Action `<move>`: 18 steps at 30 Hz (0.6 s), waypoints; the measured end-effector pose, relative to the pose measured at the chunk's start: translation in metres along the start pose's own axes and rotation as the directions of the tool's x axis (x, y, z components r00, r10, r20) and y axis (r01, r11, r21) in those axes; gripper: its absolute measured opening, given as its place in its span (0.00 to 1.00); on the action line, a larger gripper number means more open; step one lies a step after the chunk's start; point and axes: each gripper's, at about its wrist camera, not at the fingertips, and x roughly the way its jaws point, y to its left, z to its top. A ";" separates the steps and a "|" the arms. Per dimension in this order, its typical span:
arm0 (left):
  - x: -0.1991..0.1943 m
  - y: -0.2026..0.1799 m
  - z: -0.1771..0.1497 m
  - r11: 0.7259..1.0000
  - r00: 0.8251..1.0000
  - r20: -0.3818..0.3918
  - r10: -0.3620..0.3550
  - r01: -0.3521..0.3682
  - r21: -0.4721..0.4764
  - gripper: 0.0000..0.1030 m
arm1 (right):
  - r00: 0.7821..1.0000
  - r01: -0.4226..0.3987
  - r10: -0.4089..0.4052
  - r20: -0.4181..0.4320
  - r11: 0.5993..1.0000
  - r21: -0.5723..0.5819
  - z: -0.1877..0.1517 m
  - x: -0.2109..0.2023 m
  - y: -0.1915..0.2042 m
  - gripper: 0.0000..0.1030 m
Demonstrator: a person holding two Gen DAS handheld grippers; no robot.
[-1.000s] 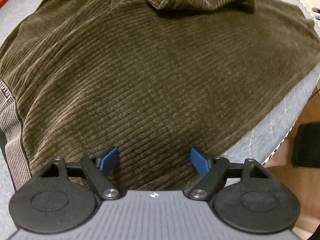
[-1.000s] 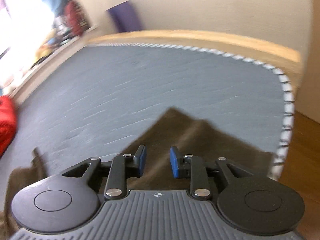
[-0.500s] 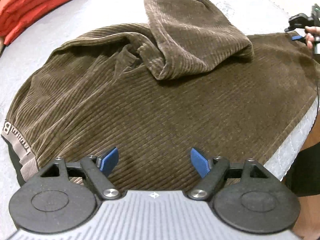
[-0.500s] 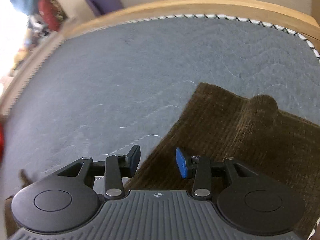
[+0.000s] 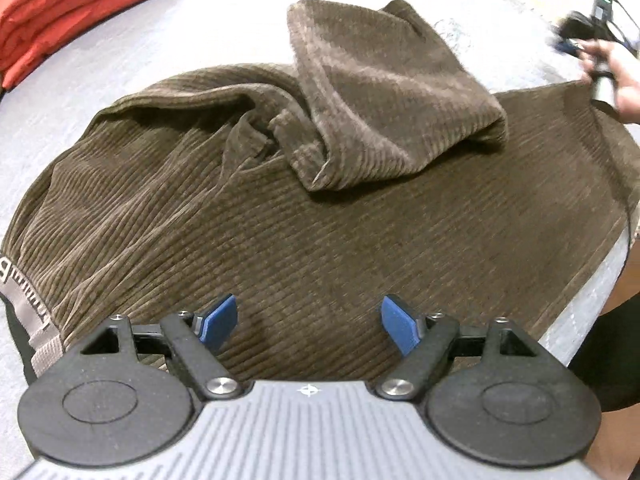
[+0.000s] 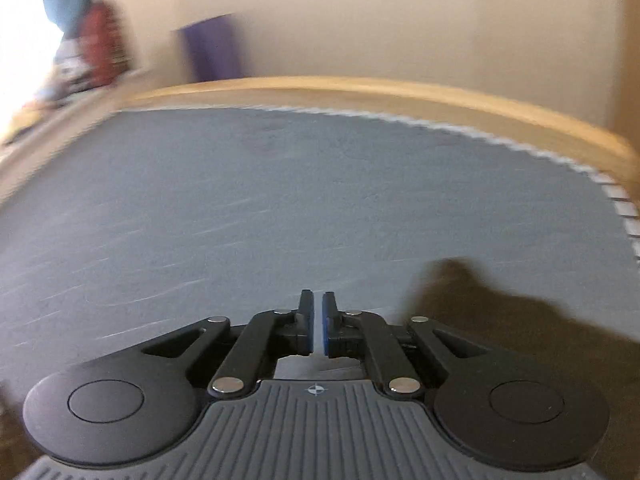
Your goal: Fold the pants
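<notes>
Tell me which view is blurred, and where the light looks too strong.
Right wrist view: motion blur smears the bed frame and mattress; the window corner top left is washed out. Left wrist view: sharp on the brown pants, only the far hand is blurred.

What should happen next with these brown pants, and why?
Probably lower the open left gripper onto the brown pants and pinch the cloth beneath it. One leg lies flopped back in a heap, so it needs straightening. The right gripper is closing on nothing, beside the pants.
</notes>
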 end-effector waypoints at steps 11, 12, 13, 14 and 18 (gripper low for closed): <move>0.007 -0.004 0.011 0.999 1.000 0.007 0.006 -0.005 -0.048 0.81 | 0.784 -0.599 0.490 -0.381 0.760 -0.253 -0.065 0.019 0.175 0.48; 0.009 -0.004 0.011 0.999 1.000 0.006 0.009 -0.009 -0.048 0.81 | 0.782 -0.599 0.488 -0.388 0.761 -0.250 -0.065 0.025 0.179 0.48; 0.010 -0.001 0.012 0.999 1.000 0.005 0.008 -0.008 -0.049 0.81 | 0.781 -0.597 0.487 -0.391 0.767 -0.238 -0.067 0.029 0.184 0.48; 0.010 0.001 0.012 0.999 1.000 0.005 0.005 -0.005 -0.052 0.81 | 0.783 -0.589 0.479 -0.396 0.776 -0.226 -0.068 0.034 0.187 0.47; 0.013 0.009 0.016 0.998 1.000 0.014 0.000 0.001 -0.062 0.81 | 0.751 -0.623 0.510 -0.419 0.758 -0.194 -0.063 0.046 0.197 0.13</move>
